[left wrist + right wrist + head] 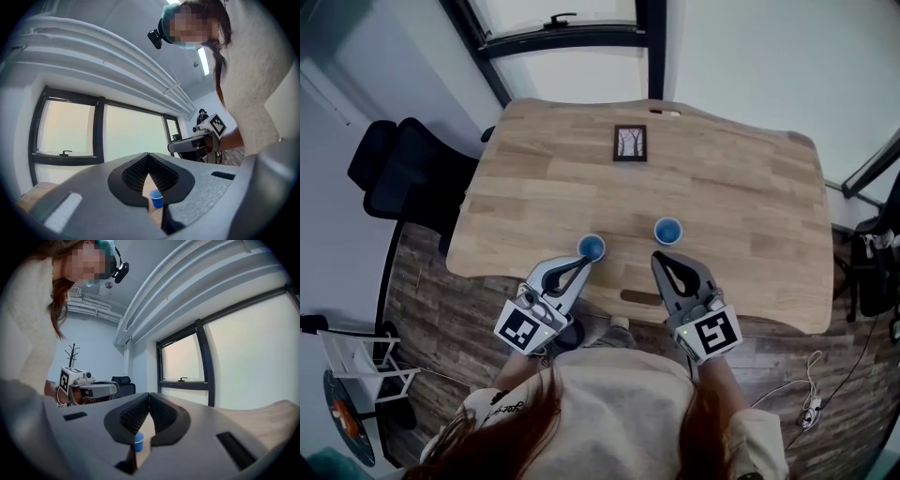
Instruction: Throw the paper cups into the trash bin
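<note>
Right claw shut; both paper cups stand upright, mouths upward.

This looks like an office. A light wooden desk stands beside a black office chair on a plank floor. Wide dark-framed windows and a coat stand line the white walls.

The right tongs hide part of 1 blue cup; the framed picture is unreadably small.

Diffuse daylight from the window, overexposed to white. Gripper views: fisheye bending, dark corners, blurred foreground. Head view: even light, faint shadows on the table.
</note>
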`<state>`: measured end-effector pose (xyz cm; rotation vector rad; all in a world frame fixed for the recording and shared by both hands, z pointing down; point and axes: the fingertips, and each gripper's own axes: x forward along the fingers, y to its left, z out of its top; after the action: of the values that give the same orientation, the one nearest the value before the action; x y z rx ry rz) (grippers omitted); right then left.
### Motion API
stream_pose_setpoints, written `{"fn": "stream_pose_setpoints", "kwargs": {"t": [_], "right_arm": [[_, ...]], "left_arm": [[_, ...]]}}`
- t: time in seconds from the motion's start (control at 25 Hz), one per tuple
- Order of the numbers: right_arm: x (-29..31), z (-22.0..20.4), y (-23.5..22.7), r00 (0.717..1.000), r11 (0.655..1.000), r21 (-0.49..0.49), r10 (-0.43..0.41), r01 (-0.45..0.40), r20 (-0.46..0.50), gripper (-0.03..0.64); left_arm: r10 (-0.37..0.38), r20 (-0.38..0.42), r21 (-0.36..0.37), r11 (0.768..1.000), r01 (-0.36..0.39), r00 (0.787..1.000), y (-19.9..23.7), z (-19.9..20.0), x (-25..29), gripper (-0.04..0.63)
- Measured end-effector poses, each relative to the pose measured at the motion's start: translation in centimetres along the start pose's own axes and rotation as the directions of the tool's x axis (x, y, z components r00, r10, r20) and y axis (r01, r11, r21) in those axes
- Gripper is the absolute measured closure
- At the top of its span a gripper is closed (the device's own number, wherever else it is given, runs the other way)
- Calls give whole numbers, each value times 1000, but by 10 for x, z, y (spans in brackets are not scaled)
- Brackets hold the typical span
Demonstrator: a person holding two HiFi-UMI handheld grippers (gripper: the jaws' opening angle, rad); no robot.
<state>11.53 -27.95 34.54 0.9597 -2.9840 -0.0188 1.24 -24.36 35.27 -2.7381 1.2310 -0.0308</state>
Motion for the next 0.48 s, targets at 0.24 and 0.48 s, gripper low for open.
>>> {"fn": "stream_pose_setpoints", "kwargs": {"t": [0.24, 0.48], "right_arm": [[15, -1, -17, 999, 999, 7, -48, 47, 3, 604], [16, -2, -34, 998, 998, 6, -69, 69, 1, 604]], "left_arm": [[-48, 7, -6, 999, 49, 999, 16, -6, 15, 592], [-54, 2, -30, 998, 54, 999, 26, -10, 31, 592]]}}
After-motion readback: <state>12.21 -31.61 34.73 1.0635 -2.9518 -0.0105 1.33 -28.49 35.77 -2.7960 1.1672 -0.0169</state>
